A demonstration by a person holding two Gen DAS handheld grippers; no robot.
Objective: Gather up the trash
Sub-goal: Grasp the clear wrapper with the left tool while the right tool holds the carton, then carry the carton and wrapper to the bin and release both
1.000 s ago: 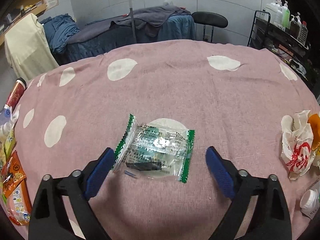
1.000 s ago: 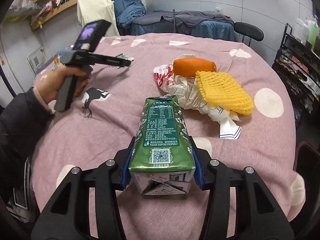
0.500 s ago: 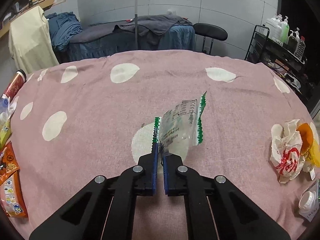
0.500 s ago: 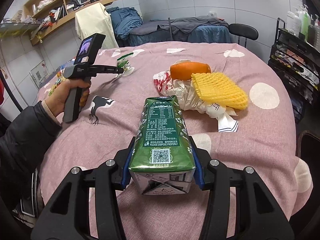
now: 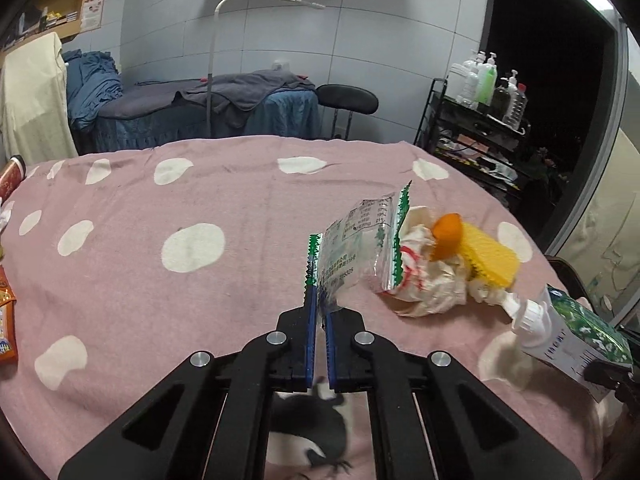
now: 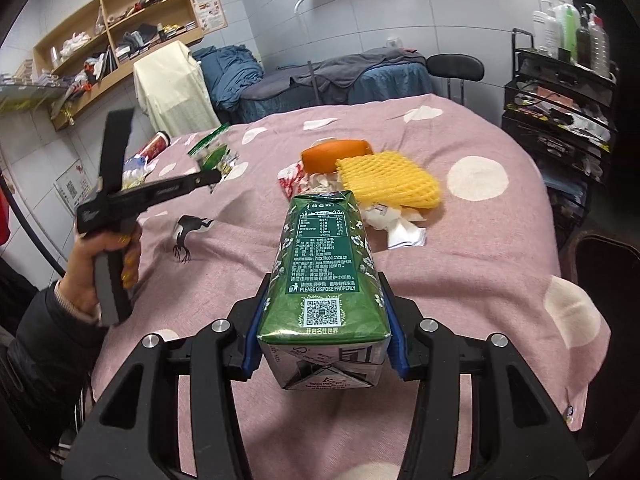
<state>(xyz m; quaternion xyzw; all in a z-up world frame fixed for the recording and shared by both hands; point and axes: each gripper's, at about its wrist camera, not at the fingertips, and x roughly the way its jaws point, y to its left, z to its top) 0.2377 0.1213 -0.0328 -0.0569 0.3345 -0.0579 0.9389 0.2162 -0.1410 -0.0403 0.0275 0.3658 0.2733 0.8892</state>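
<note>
My left gripper (image 5: 319,308) is shut on a clear plastic wrapper (image 5: 357,246) with green zigzag edges, held up above the pink cloth. Beyond it lies a heap of crumpled white paper (image 5: 428,280), an orange object (image 5: 447,235) and a yellow foam net (image 5: 490,258). My right gripper (image 6: 325,336) is shut on a green milk carton (image 6: 326,268), gripped by its sides. That carton (image 5: 576,332) shows at the right edge of the left wrist view. In the right wrist view a hand (image 6: 102,258) holds the left gripper (image 6: 214,178) with the wrapper (image 6: 212,152) at its tip.
The pink polka-dot tablecloth (image 5: 160,280) covers a round table. Snack packets (image 5: 6,320) and a red can (image 5: 10,174) sit at its left edge. Behind stand a black chair (image 5: 346,100), a bed with blue covers (image 5: 200,120) and a rack with bottles (image 5: 484,112).
My left gripper closed on the wrapper, lifted it off the cloth and swung right toward the trash heap. The right gripper kept the carton and shifted a little.
</note>
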